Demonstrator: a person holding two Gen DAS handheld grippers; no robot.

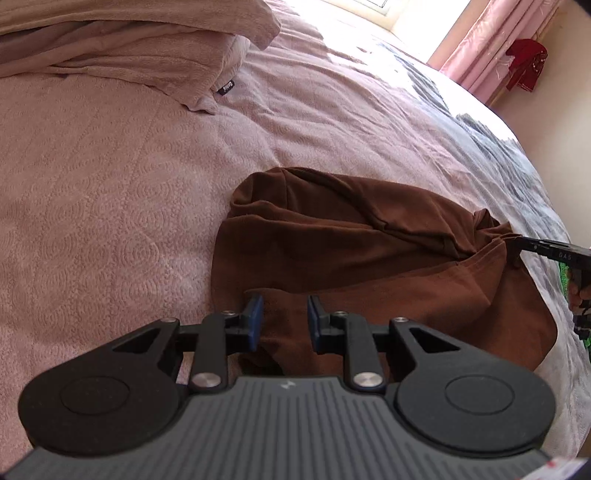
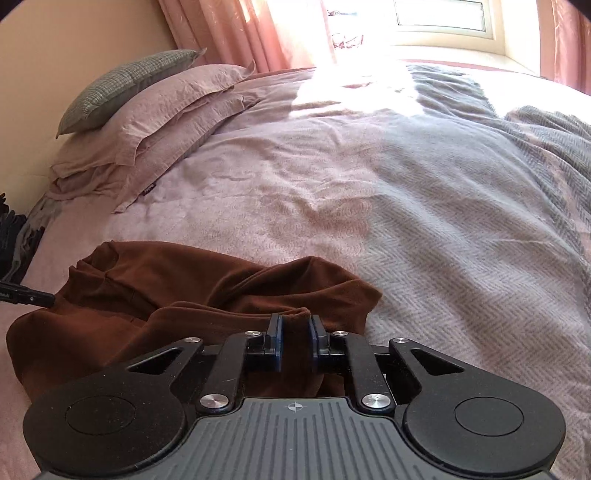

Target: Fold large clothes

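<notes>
Presently the right claw (image 2: pixel 295 338) pinches a fold of the brown garment (image 2: pixel 177 295). The left claw (image 1: pixel 285 319) (jaws parted, gripping nothing) hovers directly above the garment's near edge on the bed (image 1: pixel 110 184).

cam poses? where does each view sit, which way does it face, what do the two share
Left wrist: on the left gripper, looking down along its fingers at the brown garment on the bed; jaws apart over cloth, pillows beyond, right gripper's tip at the frame's right edge.
Right wrist: on the right gripper, facing across the bed toward the window; pads pinch a garment fold, left gripper's tip at the frame's left edge.
Shared: garment, bed, pillows, pink curtains.
</notes>
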